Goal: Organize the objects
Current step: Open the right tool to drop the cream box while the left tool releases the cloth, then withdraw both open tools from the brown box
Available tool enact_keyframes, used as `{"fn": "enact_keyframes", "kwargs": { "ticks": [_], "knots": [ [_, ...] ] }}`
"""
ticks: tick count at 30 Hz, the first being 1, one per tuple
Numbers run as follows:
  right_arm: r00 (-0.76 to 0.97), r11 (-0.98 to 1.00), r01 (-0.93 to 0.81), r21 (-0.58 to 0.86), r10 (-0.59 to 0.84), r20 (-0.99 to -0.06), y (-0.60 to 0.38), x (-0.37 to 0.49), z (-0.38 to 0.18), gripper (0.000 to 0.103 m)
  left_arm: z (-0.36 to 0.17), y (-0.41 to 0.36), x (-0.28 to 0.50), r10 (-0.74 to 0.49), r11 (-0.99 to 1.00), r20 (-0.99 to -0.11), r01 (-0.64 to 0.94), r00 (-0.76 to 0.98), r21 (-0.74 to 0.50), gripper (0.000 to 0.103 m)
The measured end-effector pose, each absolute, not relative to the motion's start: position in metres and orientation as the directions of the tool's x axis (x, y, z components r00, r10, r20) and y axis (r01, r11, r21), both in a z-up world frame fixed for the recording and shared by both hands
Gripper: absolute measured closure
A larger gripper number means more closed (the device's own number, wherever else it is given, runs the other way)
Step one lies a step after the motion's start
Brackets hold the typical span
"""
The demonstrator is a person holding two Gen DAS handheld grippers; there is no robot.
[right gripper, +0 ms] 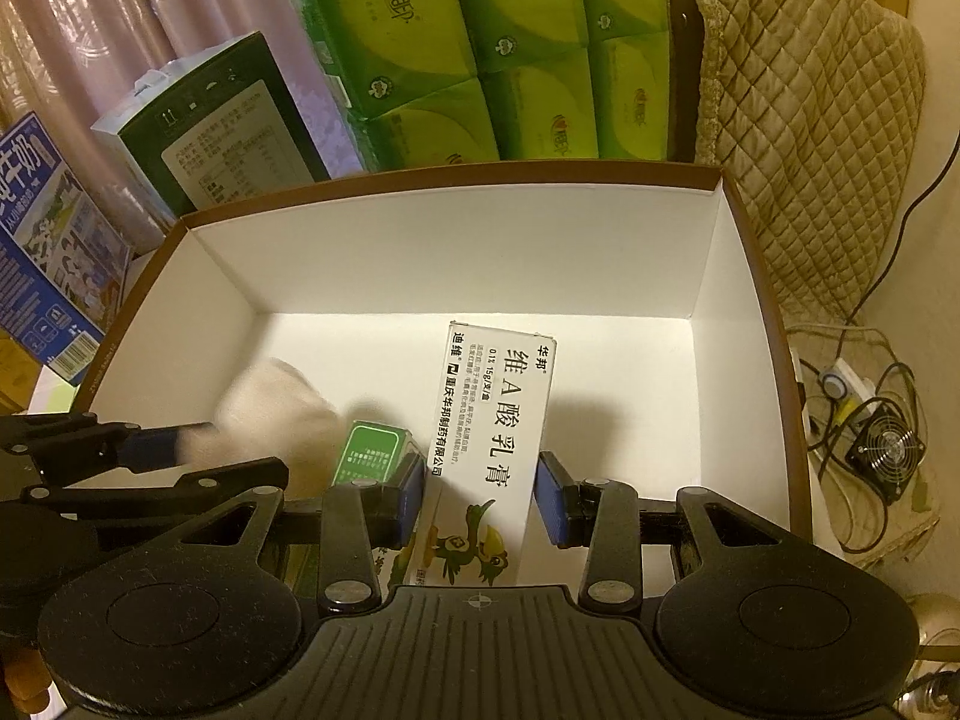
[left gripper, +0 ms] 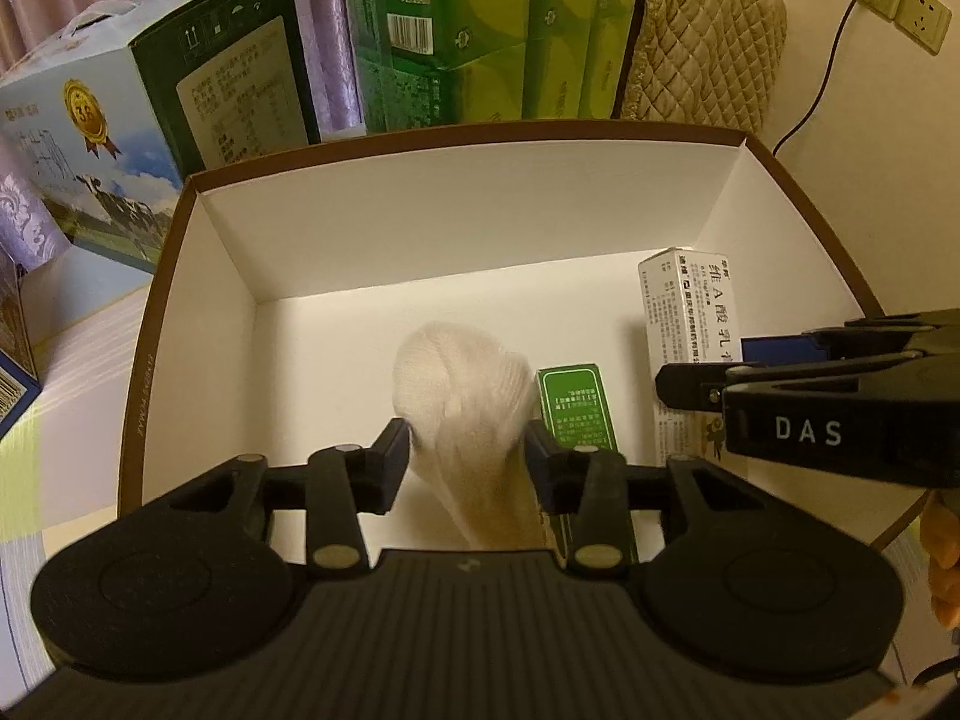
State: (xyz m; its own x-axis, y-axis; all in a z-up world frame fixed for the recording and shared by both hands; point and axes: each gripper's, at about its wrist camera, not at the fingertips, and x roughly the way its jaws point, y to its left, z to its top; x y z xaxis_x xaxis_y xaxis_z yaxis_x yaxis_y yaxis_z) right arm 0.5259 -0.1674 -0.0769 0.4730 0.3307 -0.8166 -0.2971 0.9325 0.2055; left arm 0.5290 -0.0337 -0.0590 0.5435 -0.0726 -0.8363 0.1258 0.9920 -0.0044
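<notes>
A big cardboard box [left gripper: 456, 132] [right gripper: 456, 171], brown outside and white inside, lies open below both grippers. My left gripper [left gripper: 468, 453] is shut on a white gauze-like cloth bundle [left gripper: 462, 384], blurred in the right wrist view [right gripper: 270, 408]. My right gripper [right gripper: 480, 489] is shut on a long white medicine carton [right gripper: 498, 408] with black print, held tilted above the box floor. The left wrist view shows that carton [left gripper: 684, 300] and the right gripper [left gripper: 720, 369] at the right. A small green carton [left gripper: 576, 414] [right gripper: 375, 450] lies on the floor between the two.
Behind the box stand a milk carton case [left gripper: 120, 138], stacked green tissue packs [left gripper: 492, 30] and a quilted cover [left gripper: 702, 42]. Wall sockets [left gripper: 900, 6] with a cable are at the far right. A small fan [right gripper: 888, 444] and cables lie on the floor.
</notes>
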Motion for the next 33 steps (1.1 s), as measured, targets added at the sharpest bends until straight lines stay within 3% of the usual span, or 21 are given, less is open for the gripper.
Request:
{"fn": "enact_keyframes", "kwargs": {
  "ticks": [4,12,13,14,16,33],
  "knots": [
    [0.472,0.932,-0.294,0.21,0.333,-0.816,-0.169,0.527,-0.077,0.066,-0.055,-0.033,0.528,-0.067,0.993,-0.831,0.121,0.553,0.0,0.047],
    [0.481,0.925,-0.271,0.268,0.371,-0.794,-0.176,0.53,-0.072,0.065,-0.049,-0.027,0.525,-0.049,0.996,-0.824,0.092,0.564,0.004,0.041],
    [0.482,0.92,-0.269,0.284,0.384,-0.788,-0.177,0.531,-0.071,0.06,-0.048,-0.026,0.524,-0.047,0.996,-0.824,0.087,0.564,0.002,0.04],
    [0.485,0.916,-0.269,0.298,0.396,-0.78,-0.177,0.532,-0.069,0.045,-0.047,-0.026,0.523,-0.049,0.996,-0.823,0.085,0.566,0.0,0.039],
    [0.499,0.917,-0.271,0.294,0.395,-0.772,-0.176,0.53,-0.064,0.03,-0.045,-0.025,0.521,-0.051,0.997,-0.82,0.083,0.57,-0.004,0.037],
    [0.528,0.909,-0.265,0.323,0.417,-0.74,-0.191,0.493,-0.042,0.029,-0.023,-0.02,0.492,-0.048,0.999,-0.8,0.044,0.598,-0.027,0.025]
  ]
}}
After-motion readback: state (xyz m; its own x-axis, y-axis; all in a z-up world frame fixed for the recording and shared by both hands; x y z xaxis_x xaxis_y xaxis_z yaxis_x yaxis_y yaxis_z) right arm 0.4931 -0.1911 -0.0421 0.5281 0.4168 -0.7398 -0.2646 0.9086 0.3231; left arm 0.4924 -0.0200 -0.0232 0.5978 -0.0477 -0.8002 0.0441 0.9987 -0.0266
